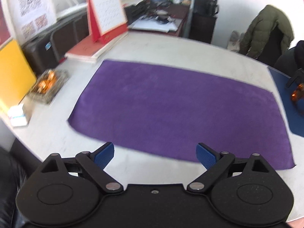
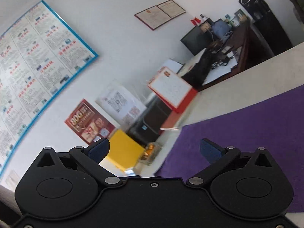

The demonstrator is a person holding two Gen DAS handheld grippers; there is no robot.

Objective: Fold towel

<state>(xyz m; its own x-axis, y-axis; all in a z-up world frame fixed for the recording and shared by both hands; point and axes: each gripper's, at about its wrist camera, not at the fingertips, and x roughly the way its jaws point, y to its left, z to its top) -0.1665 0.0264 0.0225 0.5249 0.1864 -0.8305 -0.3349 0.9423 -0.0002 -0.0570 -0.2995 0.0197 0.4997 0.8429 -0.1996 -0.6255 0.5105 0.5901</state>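
A purple towel [image 1: 171, 106] lies spread flat on the white table [image 1: 167, 51], one layer, its long side running left to right. My left gripper [image 1: 154, 154] hovers open over the towel's near edge, nothing between its blue pads. In the right wrist view the camera is tilted steeply; the same towel [image 2: 247, 142] fills the lower right. My right gripper [image 2: 154, 149] is open and empty, held above the towel's end and pointing toward the wall. At the far right of the left wrist view, a dark part with an orange glint [image 1: 296, 93] shows; it is probably the right gripper.
A red desk calendar [image 1: 106, 13] stands on a stack of red and white books [image 1: 95, 47] at the table's back left. A box of orange items [image 1: 47, 85] and a yellow board [image 1: 13, 74] sit at the left. A blue mat [image 1: 285, 98] lies right of the towel. A green jacket [image 1: 266, 30] hangs behind.
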